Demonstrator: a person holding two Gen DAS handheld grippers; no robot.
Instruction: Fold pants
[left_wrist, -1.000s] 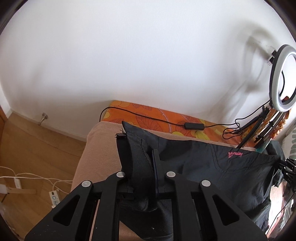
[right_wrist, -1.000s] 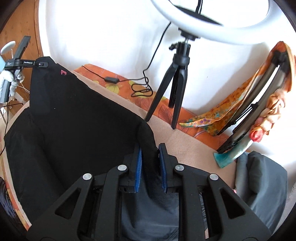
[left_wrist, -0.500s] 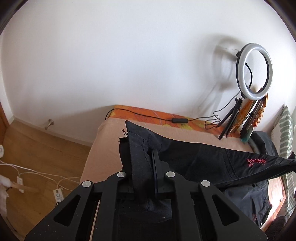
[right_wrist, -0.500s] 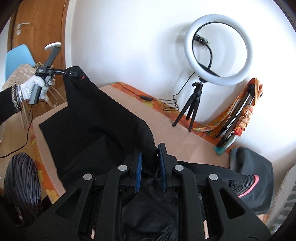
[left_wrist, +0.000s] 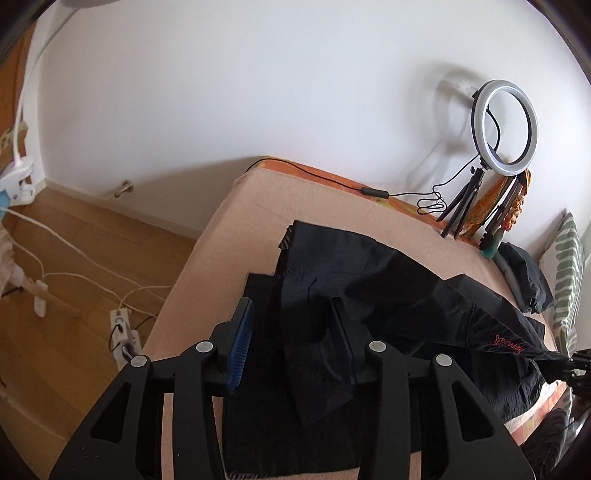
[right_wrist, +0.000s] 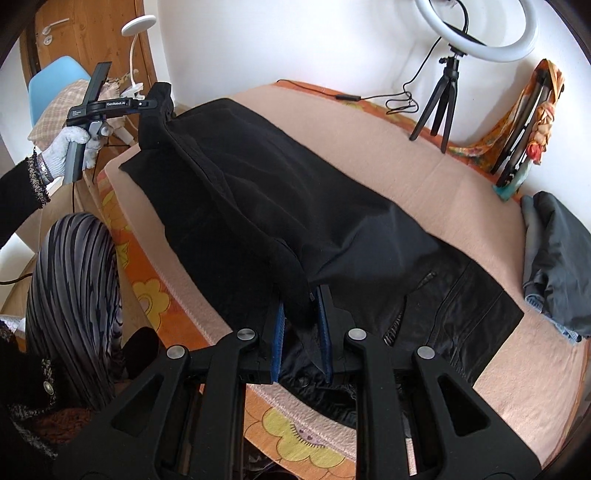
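Black pants (right_wrist: 288, 192) lie spread along the pink-covered bed (right_wrist: 424, 162), folded lengthwise. My left gripper (left_wrist: 293, 314) stands open around the leg-hem end of the pants (left_wrist: 369, 280); the cloth still drapes between its jaws. It also shows in the right wrist view (right_wrist: 155, 99) at the far left, held by a gloved hand. My right gripper (right_wrist: 300, 310) is shut on the waist edge of the pants, just above the bed's near edge.
A ring light on a tripod (right_wrist: 447, 88) stands at the back of the bed with its cable (left_wrist: 373, 192). A grey garment (right_wrist: 557, 254) lies at the right. A power strip and cords (left_wrist: 122, 325) lie on the wood floor. A blue chair (right_wrist: 55, 85) stands by the door.
Both grippers have lowered the pants from mid-air onto the bed. My left gripper's jaws have opened. The right gripper stays shut on the waist.
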